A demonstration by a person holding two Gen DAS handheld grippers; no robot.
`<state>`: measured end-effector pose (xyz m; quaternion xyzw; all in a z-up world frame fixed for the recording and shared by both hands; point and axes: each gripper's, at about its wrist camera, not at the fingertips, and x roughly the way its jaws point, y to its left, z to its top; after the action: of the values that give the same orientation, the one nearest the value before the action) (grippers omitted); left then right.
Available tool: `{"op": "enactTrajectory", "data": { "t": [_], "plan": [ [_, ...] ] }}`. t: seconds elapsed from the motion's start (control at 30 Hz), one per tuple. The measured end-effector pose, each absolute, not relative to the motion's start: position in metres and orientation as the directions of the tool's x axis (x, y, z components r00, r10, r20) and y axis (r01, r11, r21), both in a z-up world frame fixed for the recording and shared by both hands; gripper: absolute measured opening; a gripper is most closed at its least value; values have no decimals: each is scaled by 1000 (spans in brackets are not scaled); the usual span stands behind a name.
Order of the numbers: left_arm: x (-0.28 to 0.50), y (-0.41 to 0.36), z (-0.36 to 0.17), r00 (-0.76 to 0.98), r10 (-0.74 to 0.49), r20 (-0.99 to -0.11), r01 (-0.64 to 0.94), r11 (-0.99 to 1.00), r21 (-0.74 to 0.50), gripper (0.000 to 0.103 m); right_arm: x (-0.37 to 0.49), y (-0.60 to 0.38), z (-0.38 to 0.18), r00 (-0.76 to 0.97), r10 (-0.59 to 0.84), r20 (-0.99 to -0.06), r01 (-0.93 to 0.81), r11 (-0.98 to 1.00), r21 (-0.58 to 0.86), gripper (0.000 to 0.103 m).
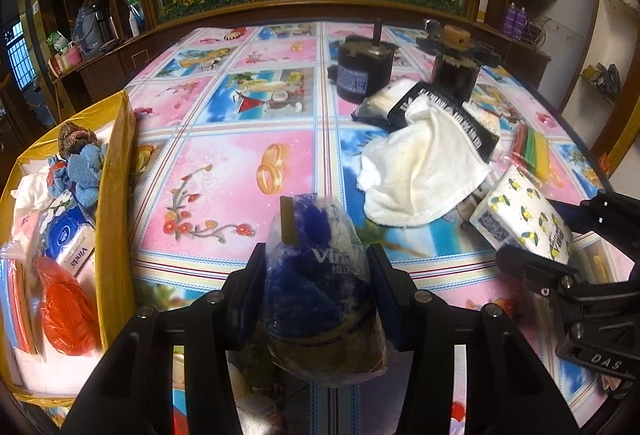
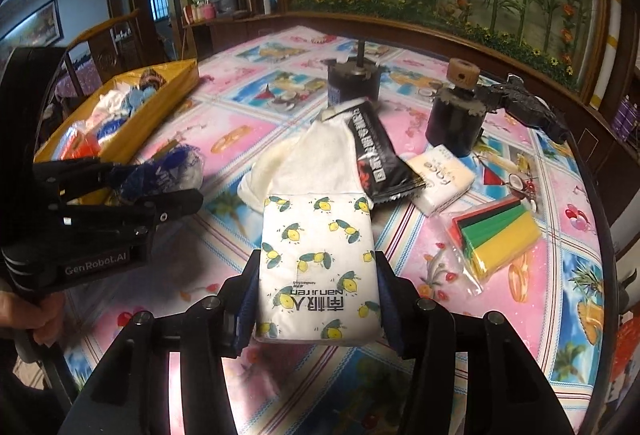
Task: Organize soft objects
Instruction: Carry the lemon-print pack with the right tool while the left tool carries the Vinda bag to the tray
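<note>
Clear plastic pouch [image 1: 320, 275]: blue and white contents. White tissue pack [image 2: 318, 267]: yellow lemons, green leaves. Soft cloth [image 1: 420, 171]: plain cream-white. Open box [image 1: 116, 163]: yellow. Tablecloth [image 1: 224, 171]: pink and blue floral squares.

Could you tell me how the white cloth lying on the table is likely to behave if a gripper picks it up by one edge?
The white cloth lies crumpled and draped over the black packet, so it is probably floppy and would hang limp. It looks thin, likely light. Lifting it might drag or shift that packet.
</note>
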<state>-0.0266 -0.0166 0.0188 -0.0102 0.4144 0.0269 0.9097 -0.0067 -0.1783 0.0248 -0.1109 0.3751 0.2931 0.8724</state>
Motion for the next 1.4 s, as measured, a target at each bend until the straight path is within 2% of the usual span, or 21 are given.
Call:
{"op": "enactTrajectory", "data": {
  "t": [0.47,0.83,1.03,1.4],
  "plan": [
    [-42,8,51,708,27,-706,-90,995,-51,48,-3,-189,37,581,482,-657,-560,821,107,56],
    [-59,48,65,729,32,-684,-142,984,-105,48,-4,-178,40,555,522,-647,-552,814,183,56],
    [-75,81,74,741,56,-669,-193,972,-132,48,-13,-137,47,503,588,-633,-599,766,235,56],
    [-118,168,73,735,156,-660,-358,916,-182,48,-33,-32,66,405,658,-634,-716,660,227,56]
  ]
}}
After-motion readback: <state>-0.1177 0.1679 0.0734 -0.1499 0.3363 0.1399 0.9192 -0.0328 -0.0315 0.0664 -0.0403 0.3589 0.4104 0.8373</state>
